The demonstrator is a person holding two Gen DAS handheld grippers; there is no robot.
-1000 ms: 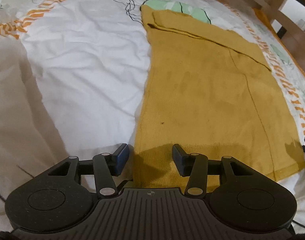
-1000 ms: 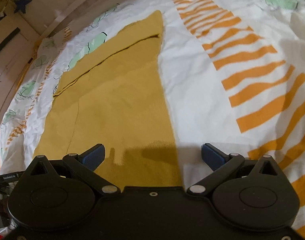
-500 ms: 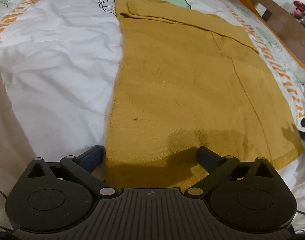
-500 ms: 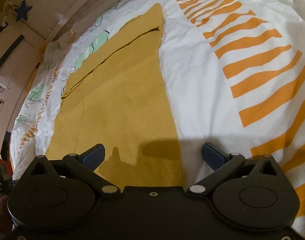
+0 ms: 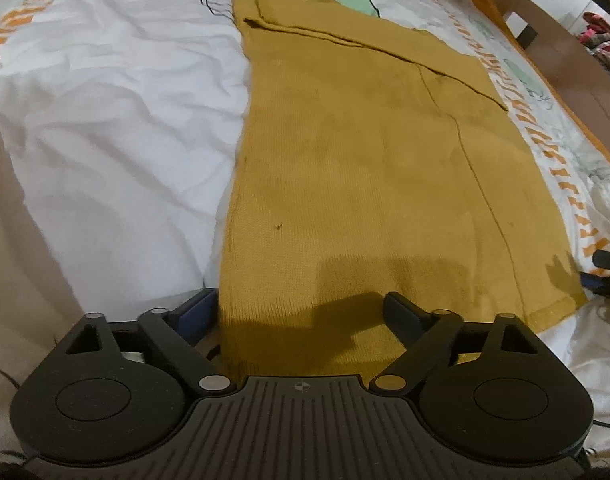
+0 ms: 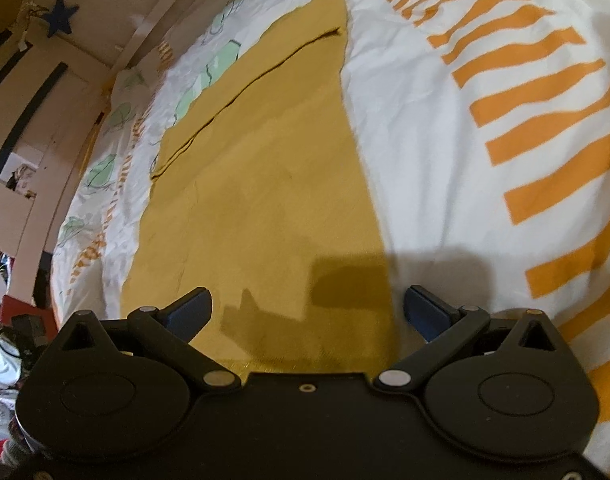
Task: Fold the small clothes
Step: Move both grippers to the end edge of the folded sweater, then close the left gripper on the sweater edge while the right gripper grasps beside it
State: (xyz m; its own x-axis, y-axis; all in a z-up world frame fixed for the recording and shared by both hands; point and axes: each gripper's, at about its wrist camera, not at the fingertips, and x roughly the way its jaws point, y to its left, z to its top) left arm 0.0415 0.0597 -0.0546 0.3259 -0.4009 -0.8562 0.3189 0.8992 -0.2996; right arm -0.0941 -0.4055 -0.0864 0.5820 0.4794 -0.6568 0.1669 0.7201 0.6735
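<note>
A mustard-yellow knit garment [image 5: 369,168] lies flat on the bed, with a folded band across its far end. My left gripper [image 5: 301,312] is open and empty, straddling the garment's near left corner just above the cloth. In the right wrist view the same garment [image 6: 261,184] stretches away. My right gripper [image 6: 307,312] is open and empty, spanning the garment's near right edge. The right gripper's tips also show at the right edge of the left wrist view [image 5: 603,272].
The bed sheet [image 5: 113,128] is white with orange stripes [image 6: 537,96] and green leaf prints, wrinkled on the left. A wooden bed frame [image 5: 565,40] runs along the far side. A wall with a blue star [image 6: 59,20] and clutter lie off the bed's left.
The left gripper opened from a narrow gap to wide, shifted right over the garment's corner, then held. The right gripper stayed open and moved slightly forward along the edge.
</note>
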